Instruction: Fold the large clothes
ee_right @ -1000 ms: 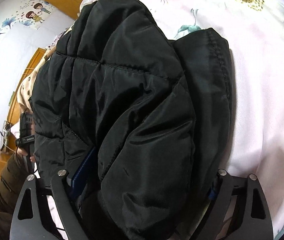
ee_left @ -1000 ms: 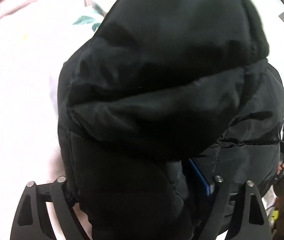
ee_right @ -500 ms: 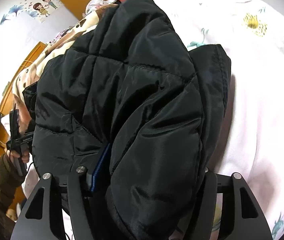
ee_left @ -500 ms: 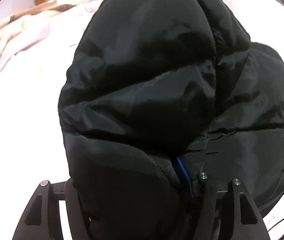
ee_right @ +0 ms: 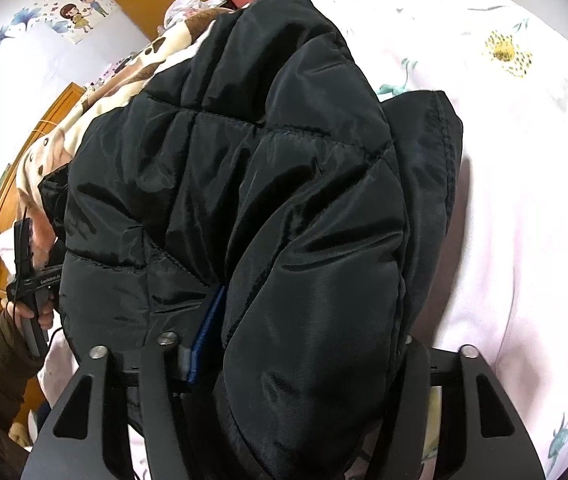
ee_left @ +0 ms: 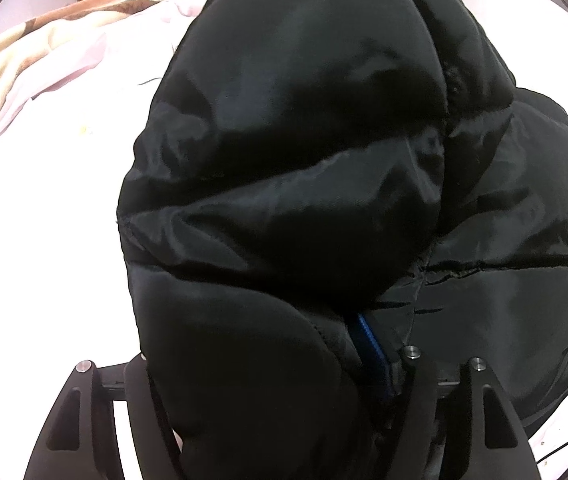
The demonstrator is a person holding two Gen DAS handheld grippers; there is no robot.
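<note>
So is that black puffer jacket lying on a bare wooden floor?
No, the black puffer jacket rests on a pale floral bedsheet.

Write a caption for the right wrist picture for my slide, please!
Right gripper clamps a fold of the black puffer jacket above the floral bedsheet.

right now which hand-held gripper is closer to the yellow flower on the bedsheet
Right. The right hand-held gripper grips the black jacket on the side of the yellow flower; the left hand-held gripper holds the jacket's far side.
</note>
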